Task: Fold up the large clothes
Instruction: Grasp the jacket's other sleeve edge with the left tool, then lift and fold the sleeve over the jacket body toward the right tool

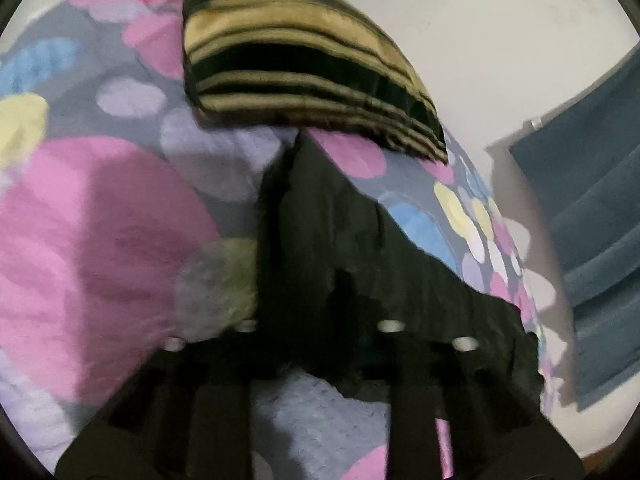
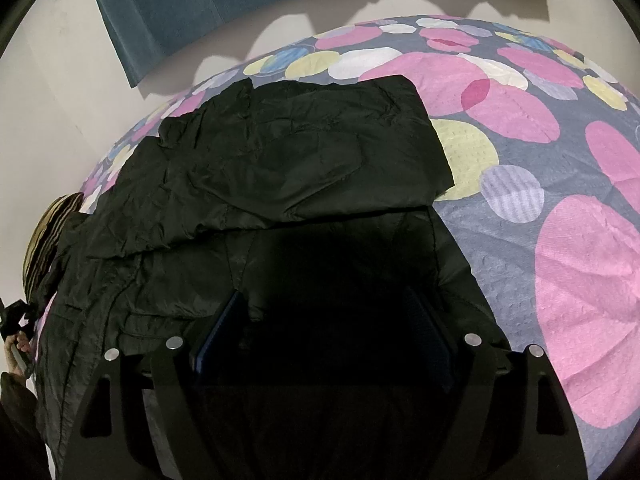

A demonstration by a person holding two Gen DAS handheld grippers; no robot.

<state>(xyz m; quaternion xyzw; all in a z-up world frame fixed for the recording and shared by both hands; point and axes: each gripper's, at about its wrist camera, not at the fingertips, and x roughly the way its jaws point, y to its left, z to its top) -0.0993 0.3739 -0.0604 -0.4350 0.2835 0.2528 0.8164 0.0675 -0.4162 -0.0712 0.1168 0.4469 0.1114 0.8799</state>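
One black garment (image 2: pixel 256 184) is spread on the bed, over a grey bedspread (image 2: pixel 500 248) printed with pink, yellow and lilac circles. Its upper part is seen folded over itself, creased, with a straight edge toward the bedspread's far side.

Left tongs (image 1: pixel 320 292) are brought together on a fold of the black garment; dark fabric is seen bunched between the tips, though the view is blurred. Beyond the garment, a striped tan-and-black pillow (image 1: pixel 304 64) is seen on the bedspread, against a white wall (image 1: pixel 500 40).

Right tongs (image 2: pixel 324 320) are held wide apart above the near part of the garment; whether the pads touch the fabric cannot be told, as that area is in shadow. A teal curtain (image 2: pixel 200 4) is seen on the wall beyond the garment.
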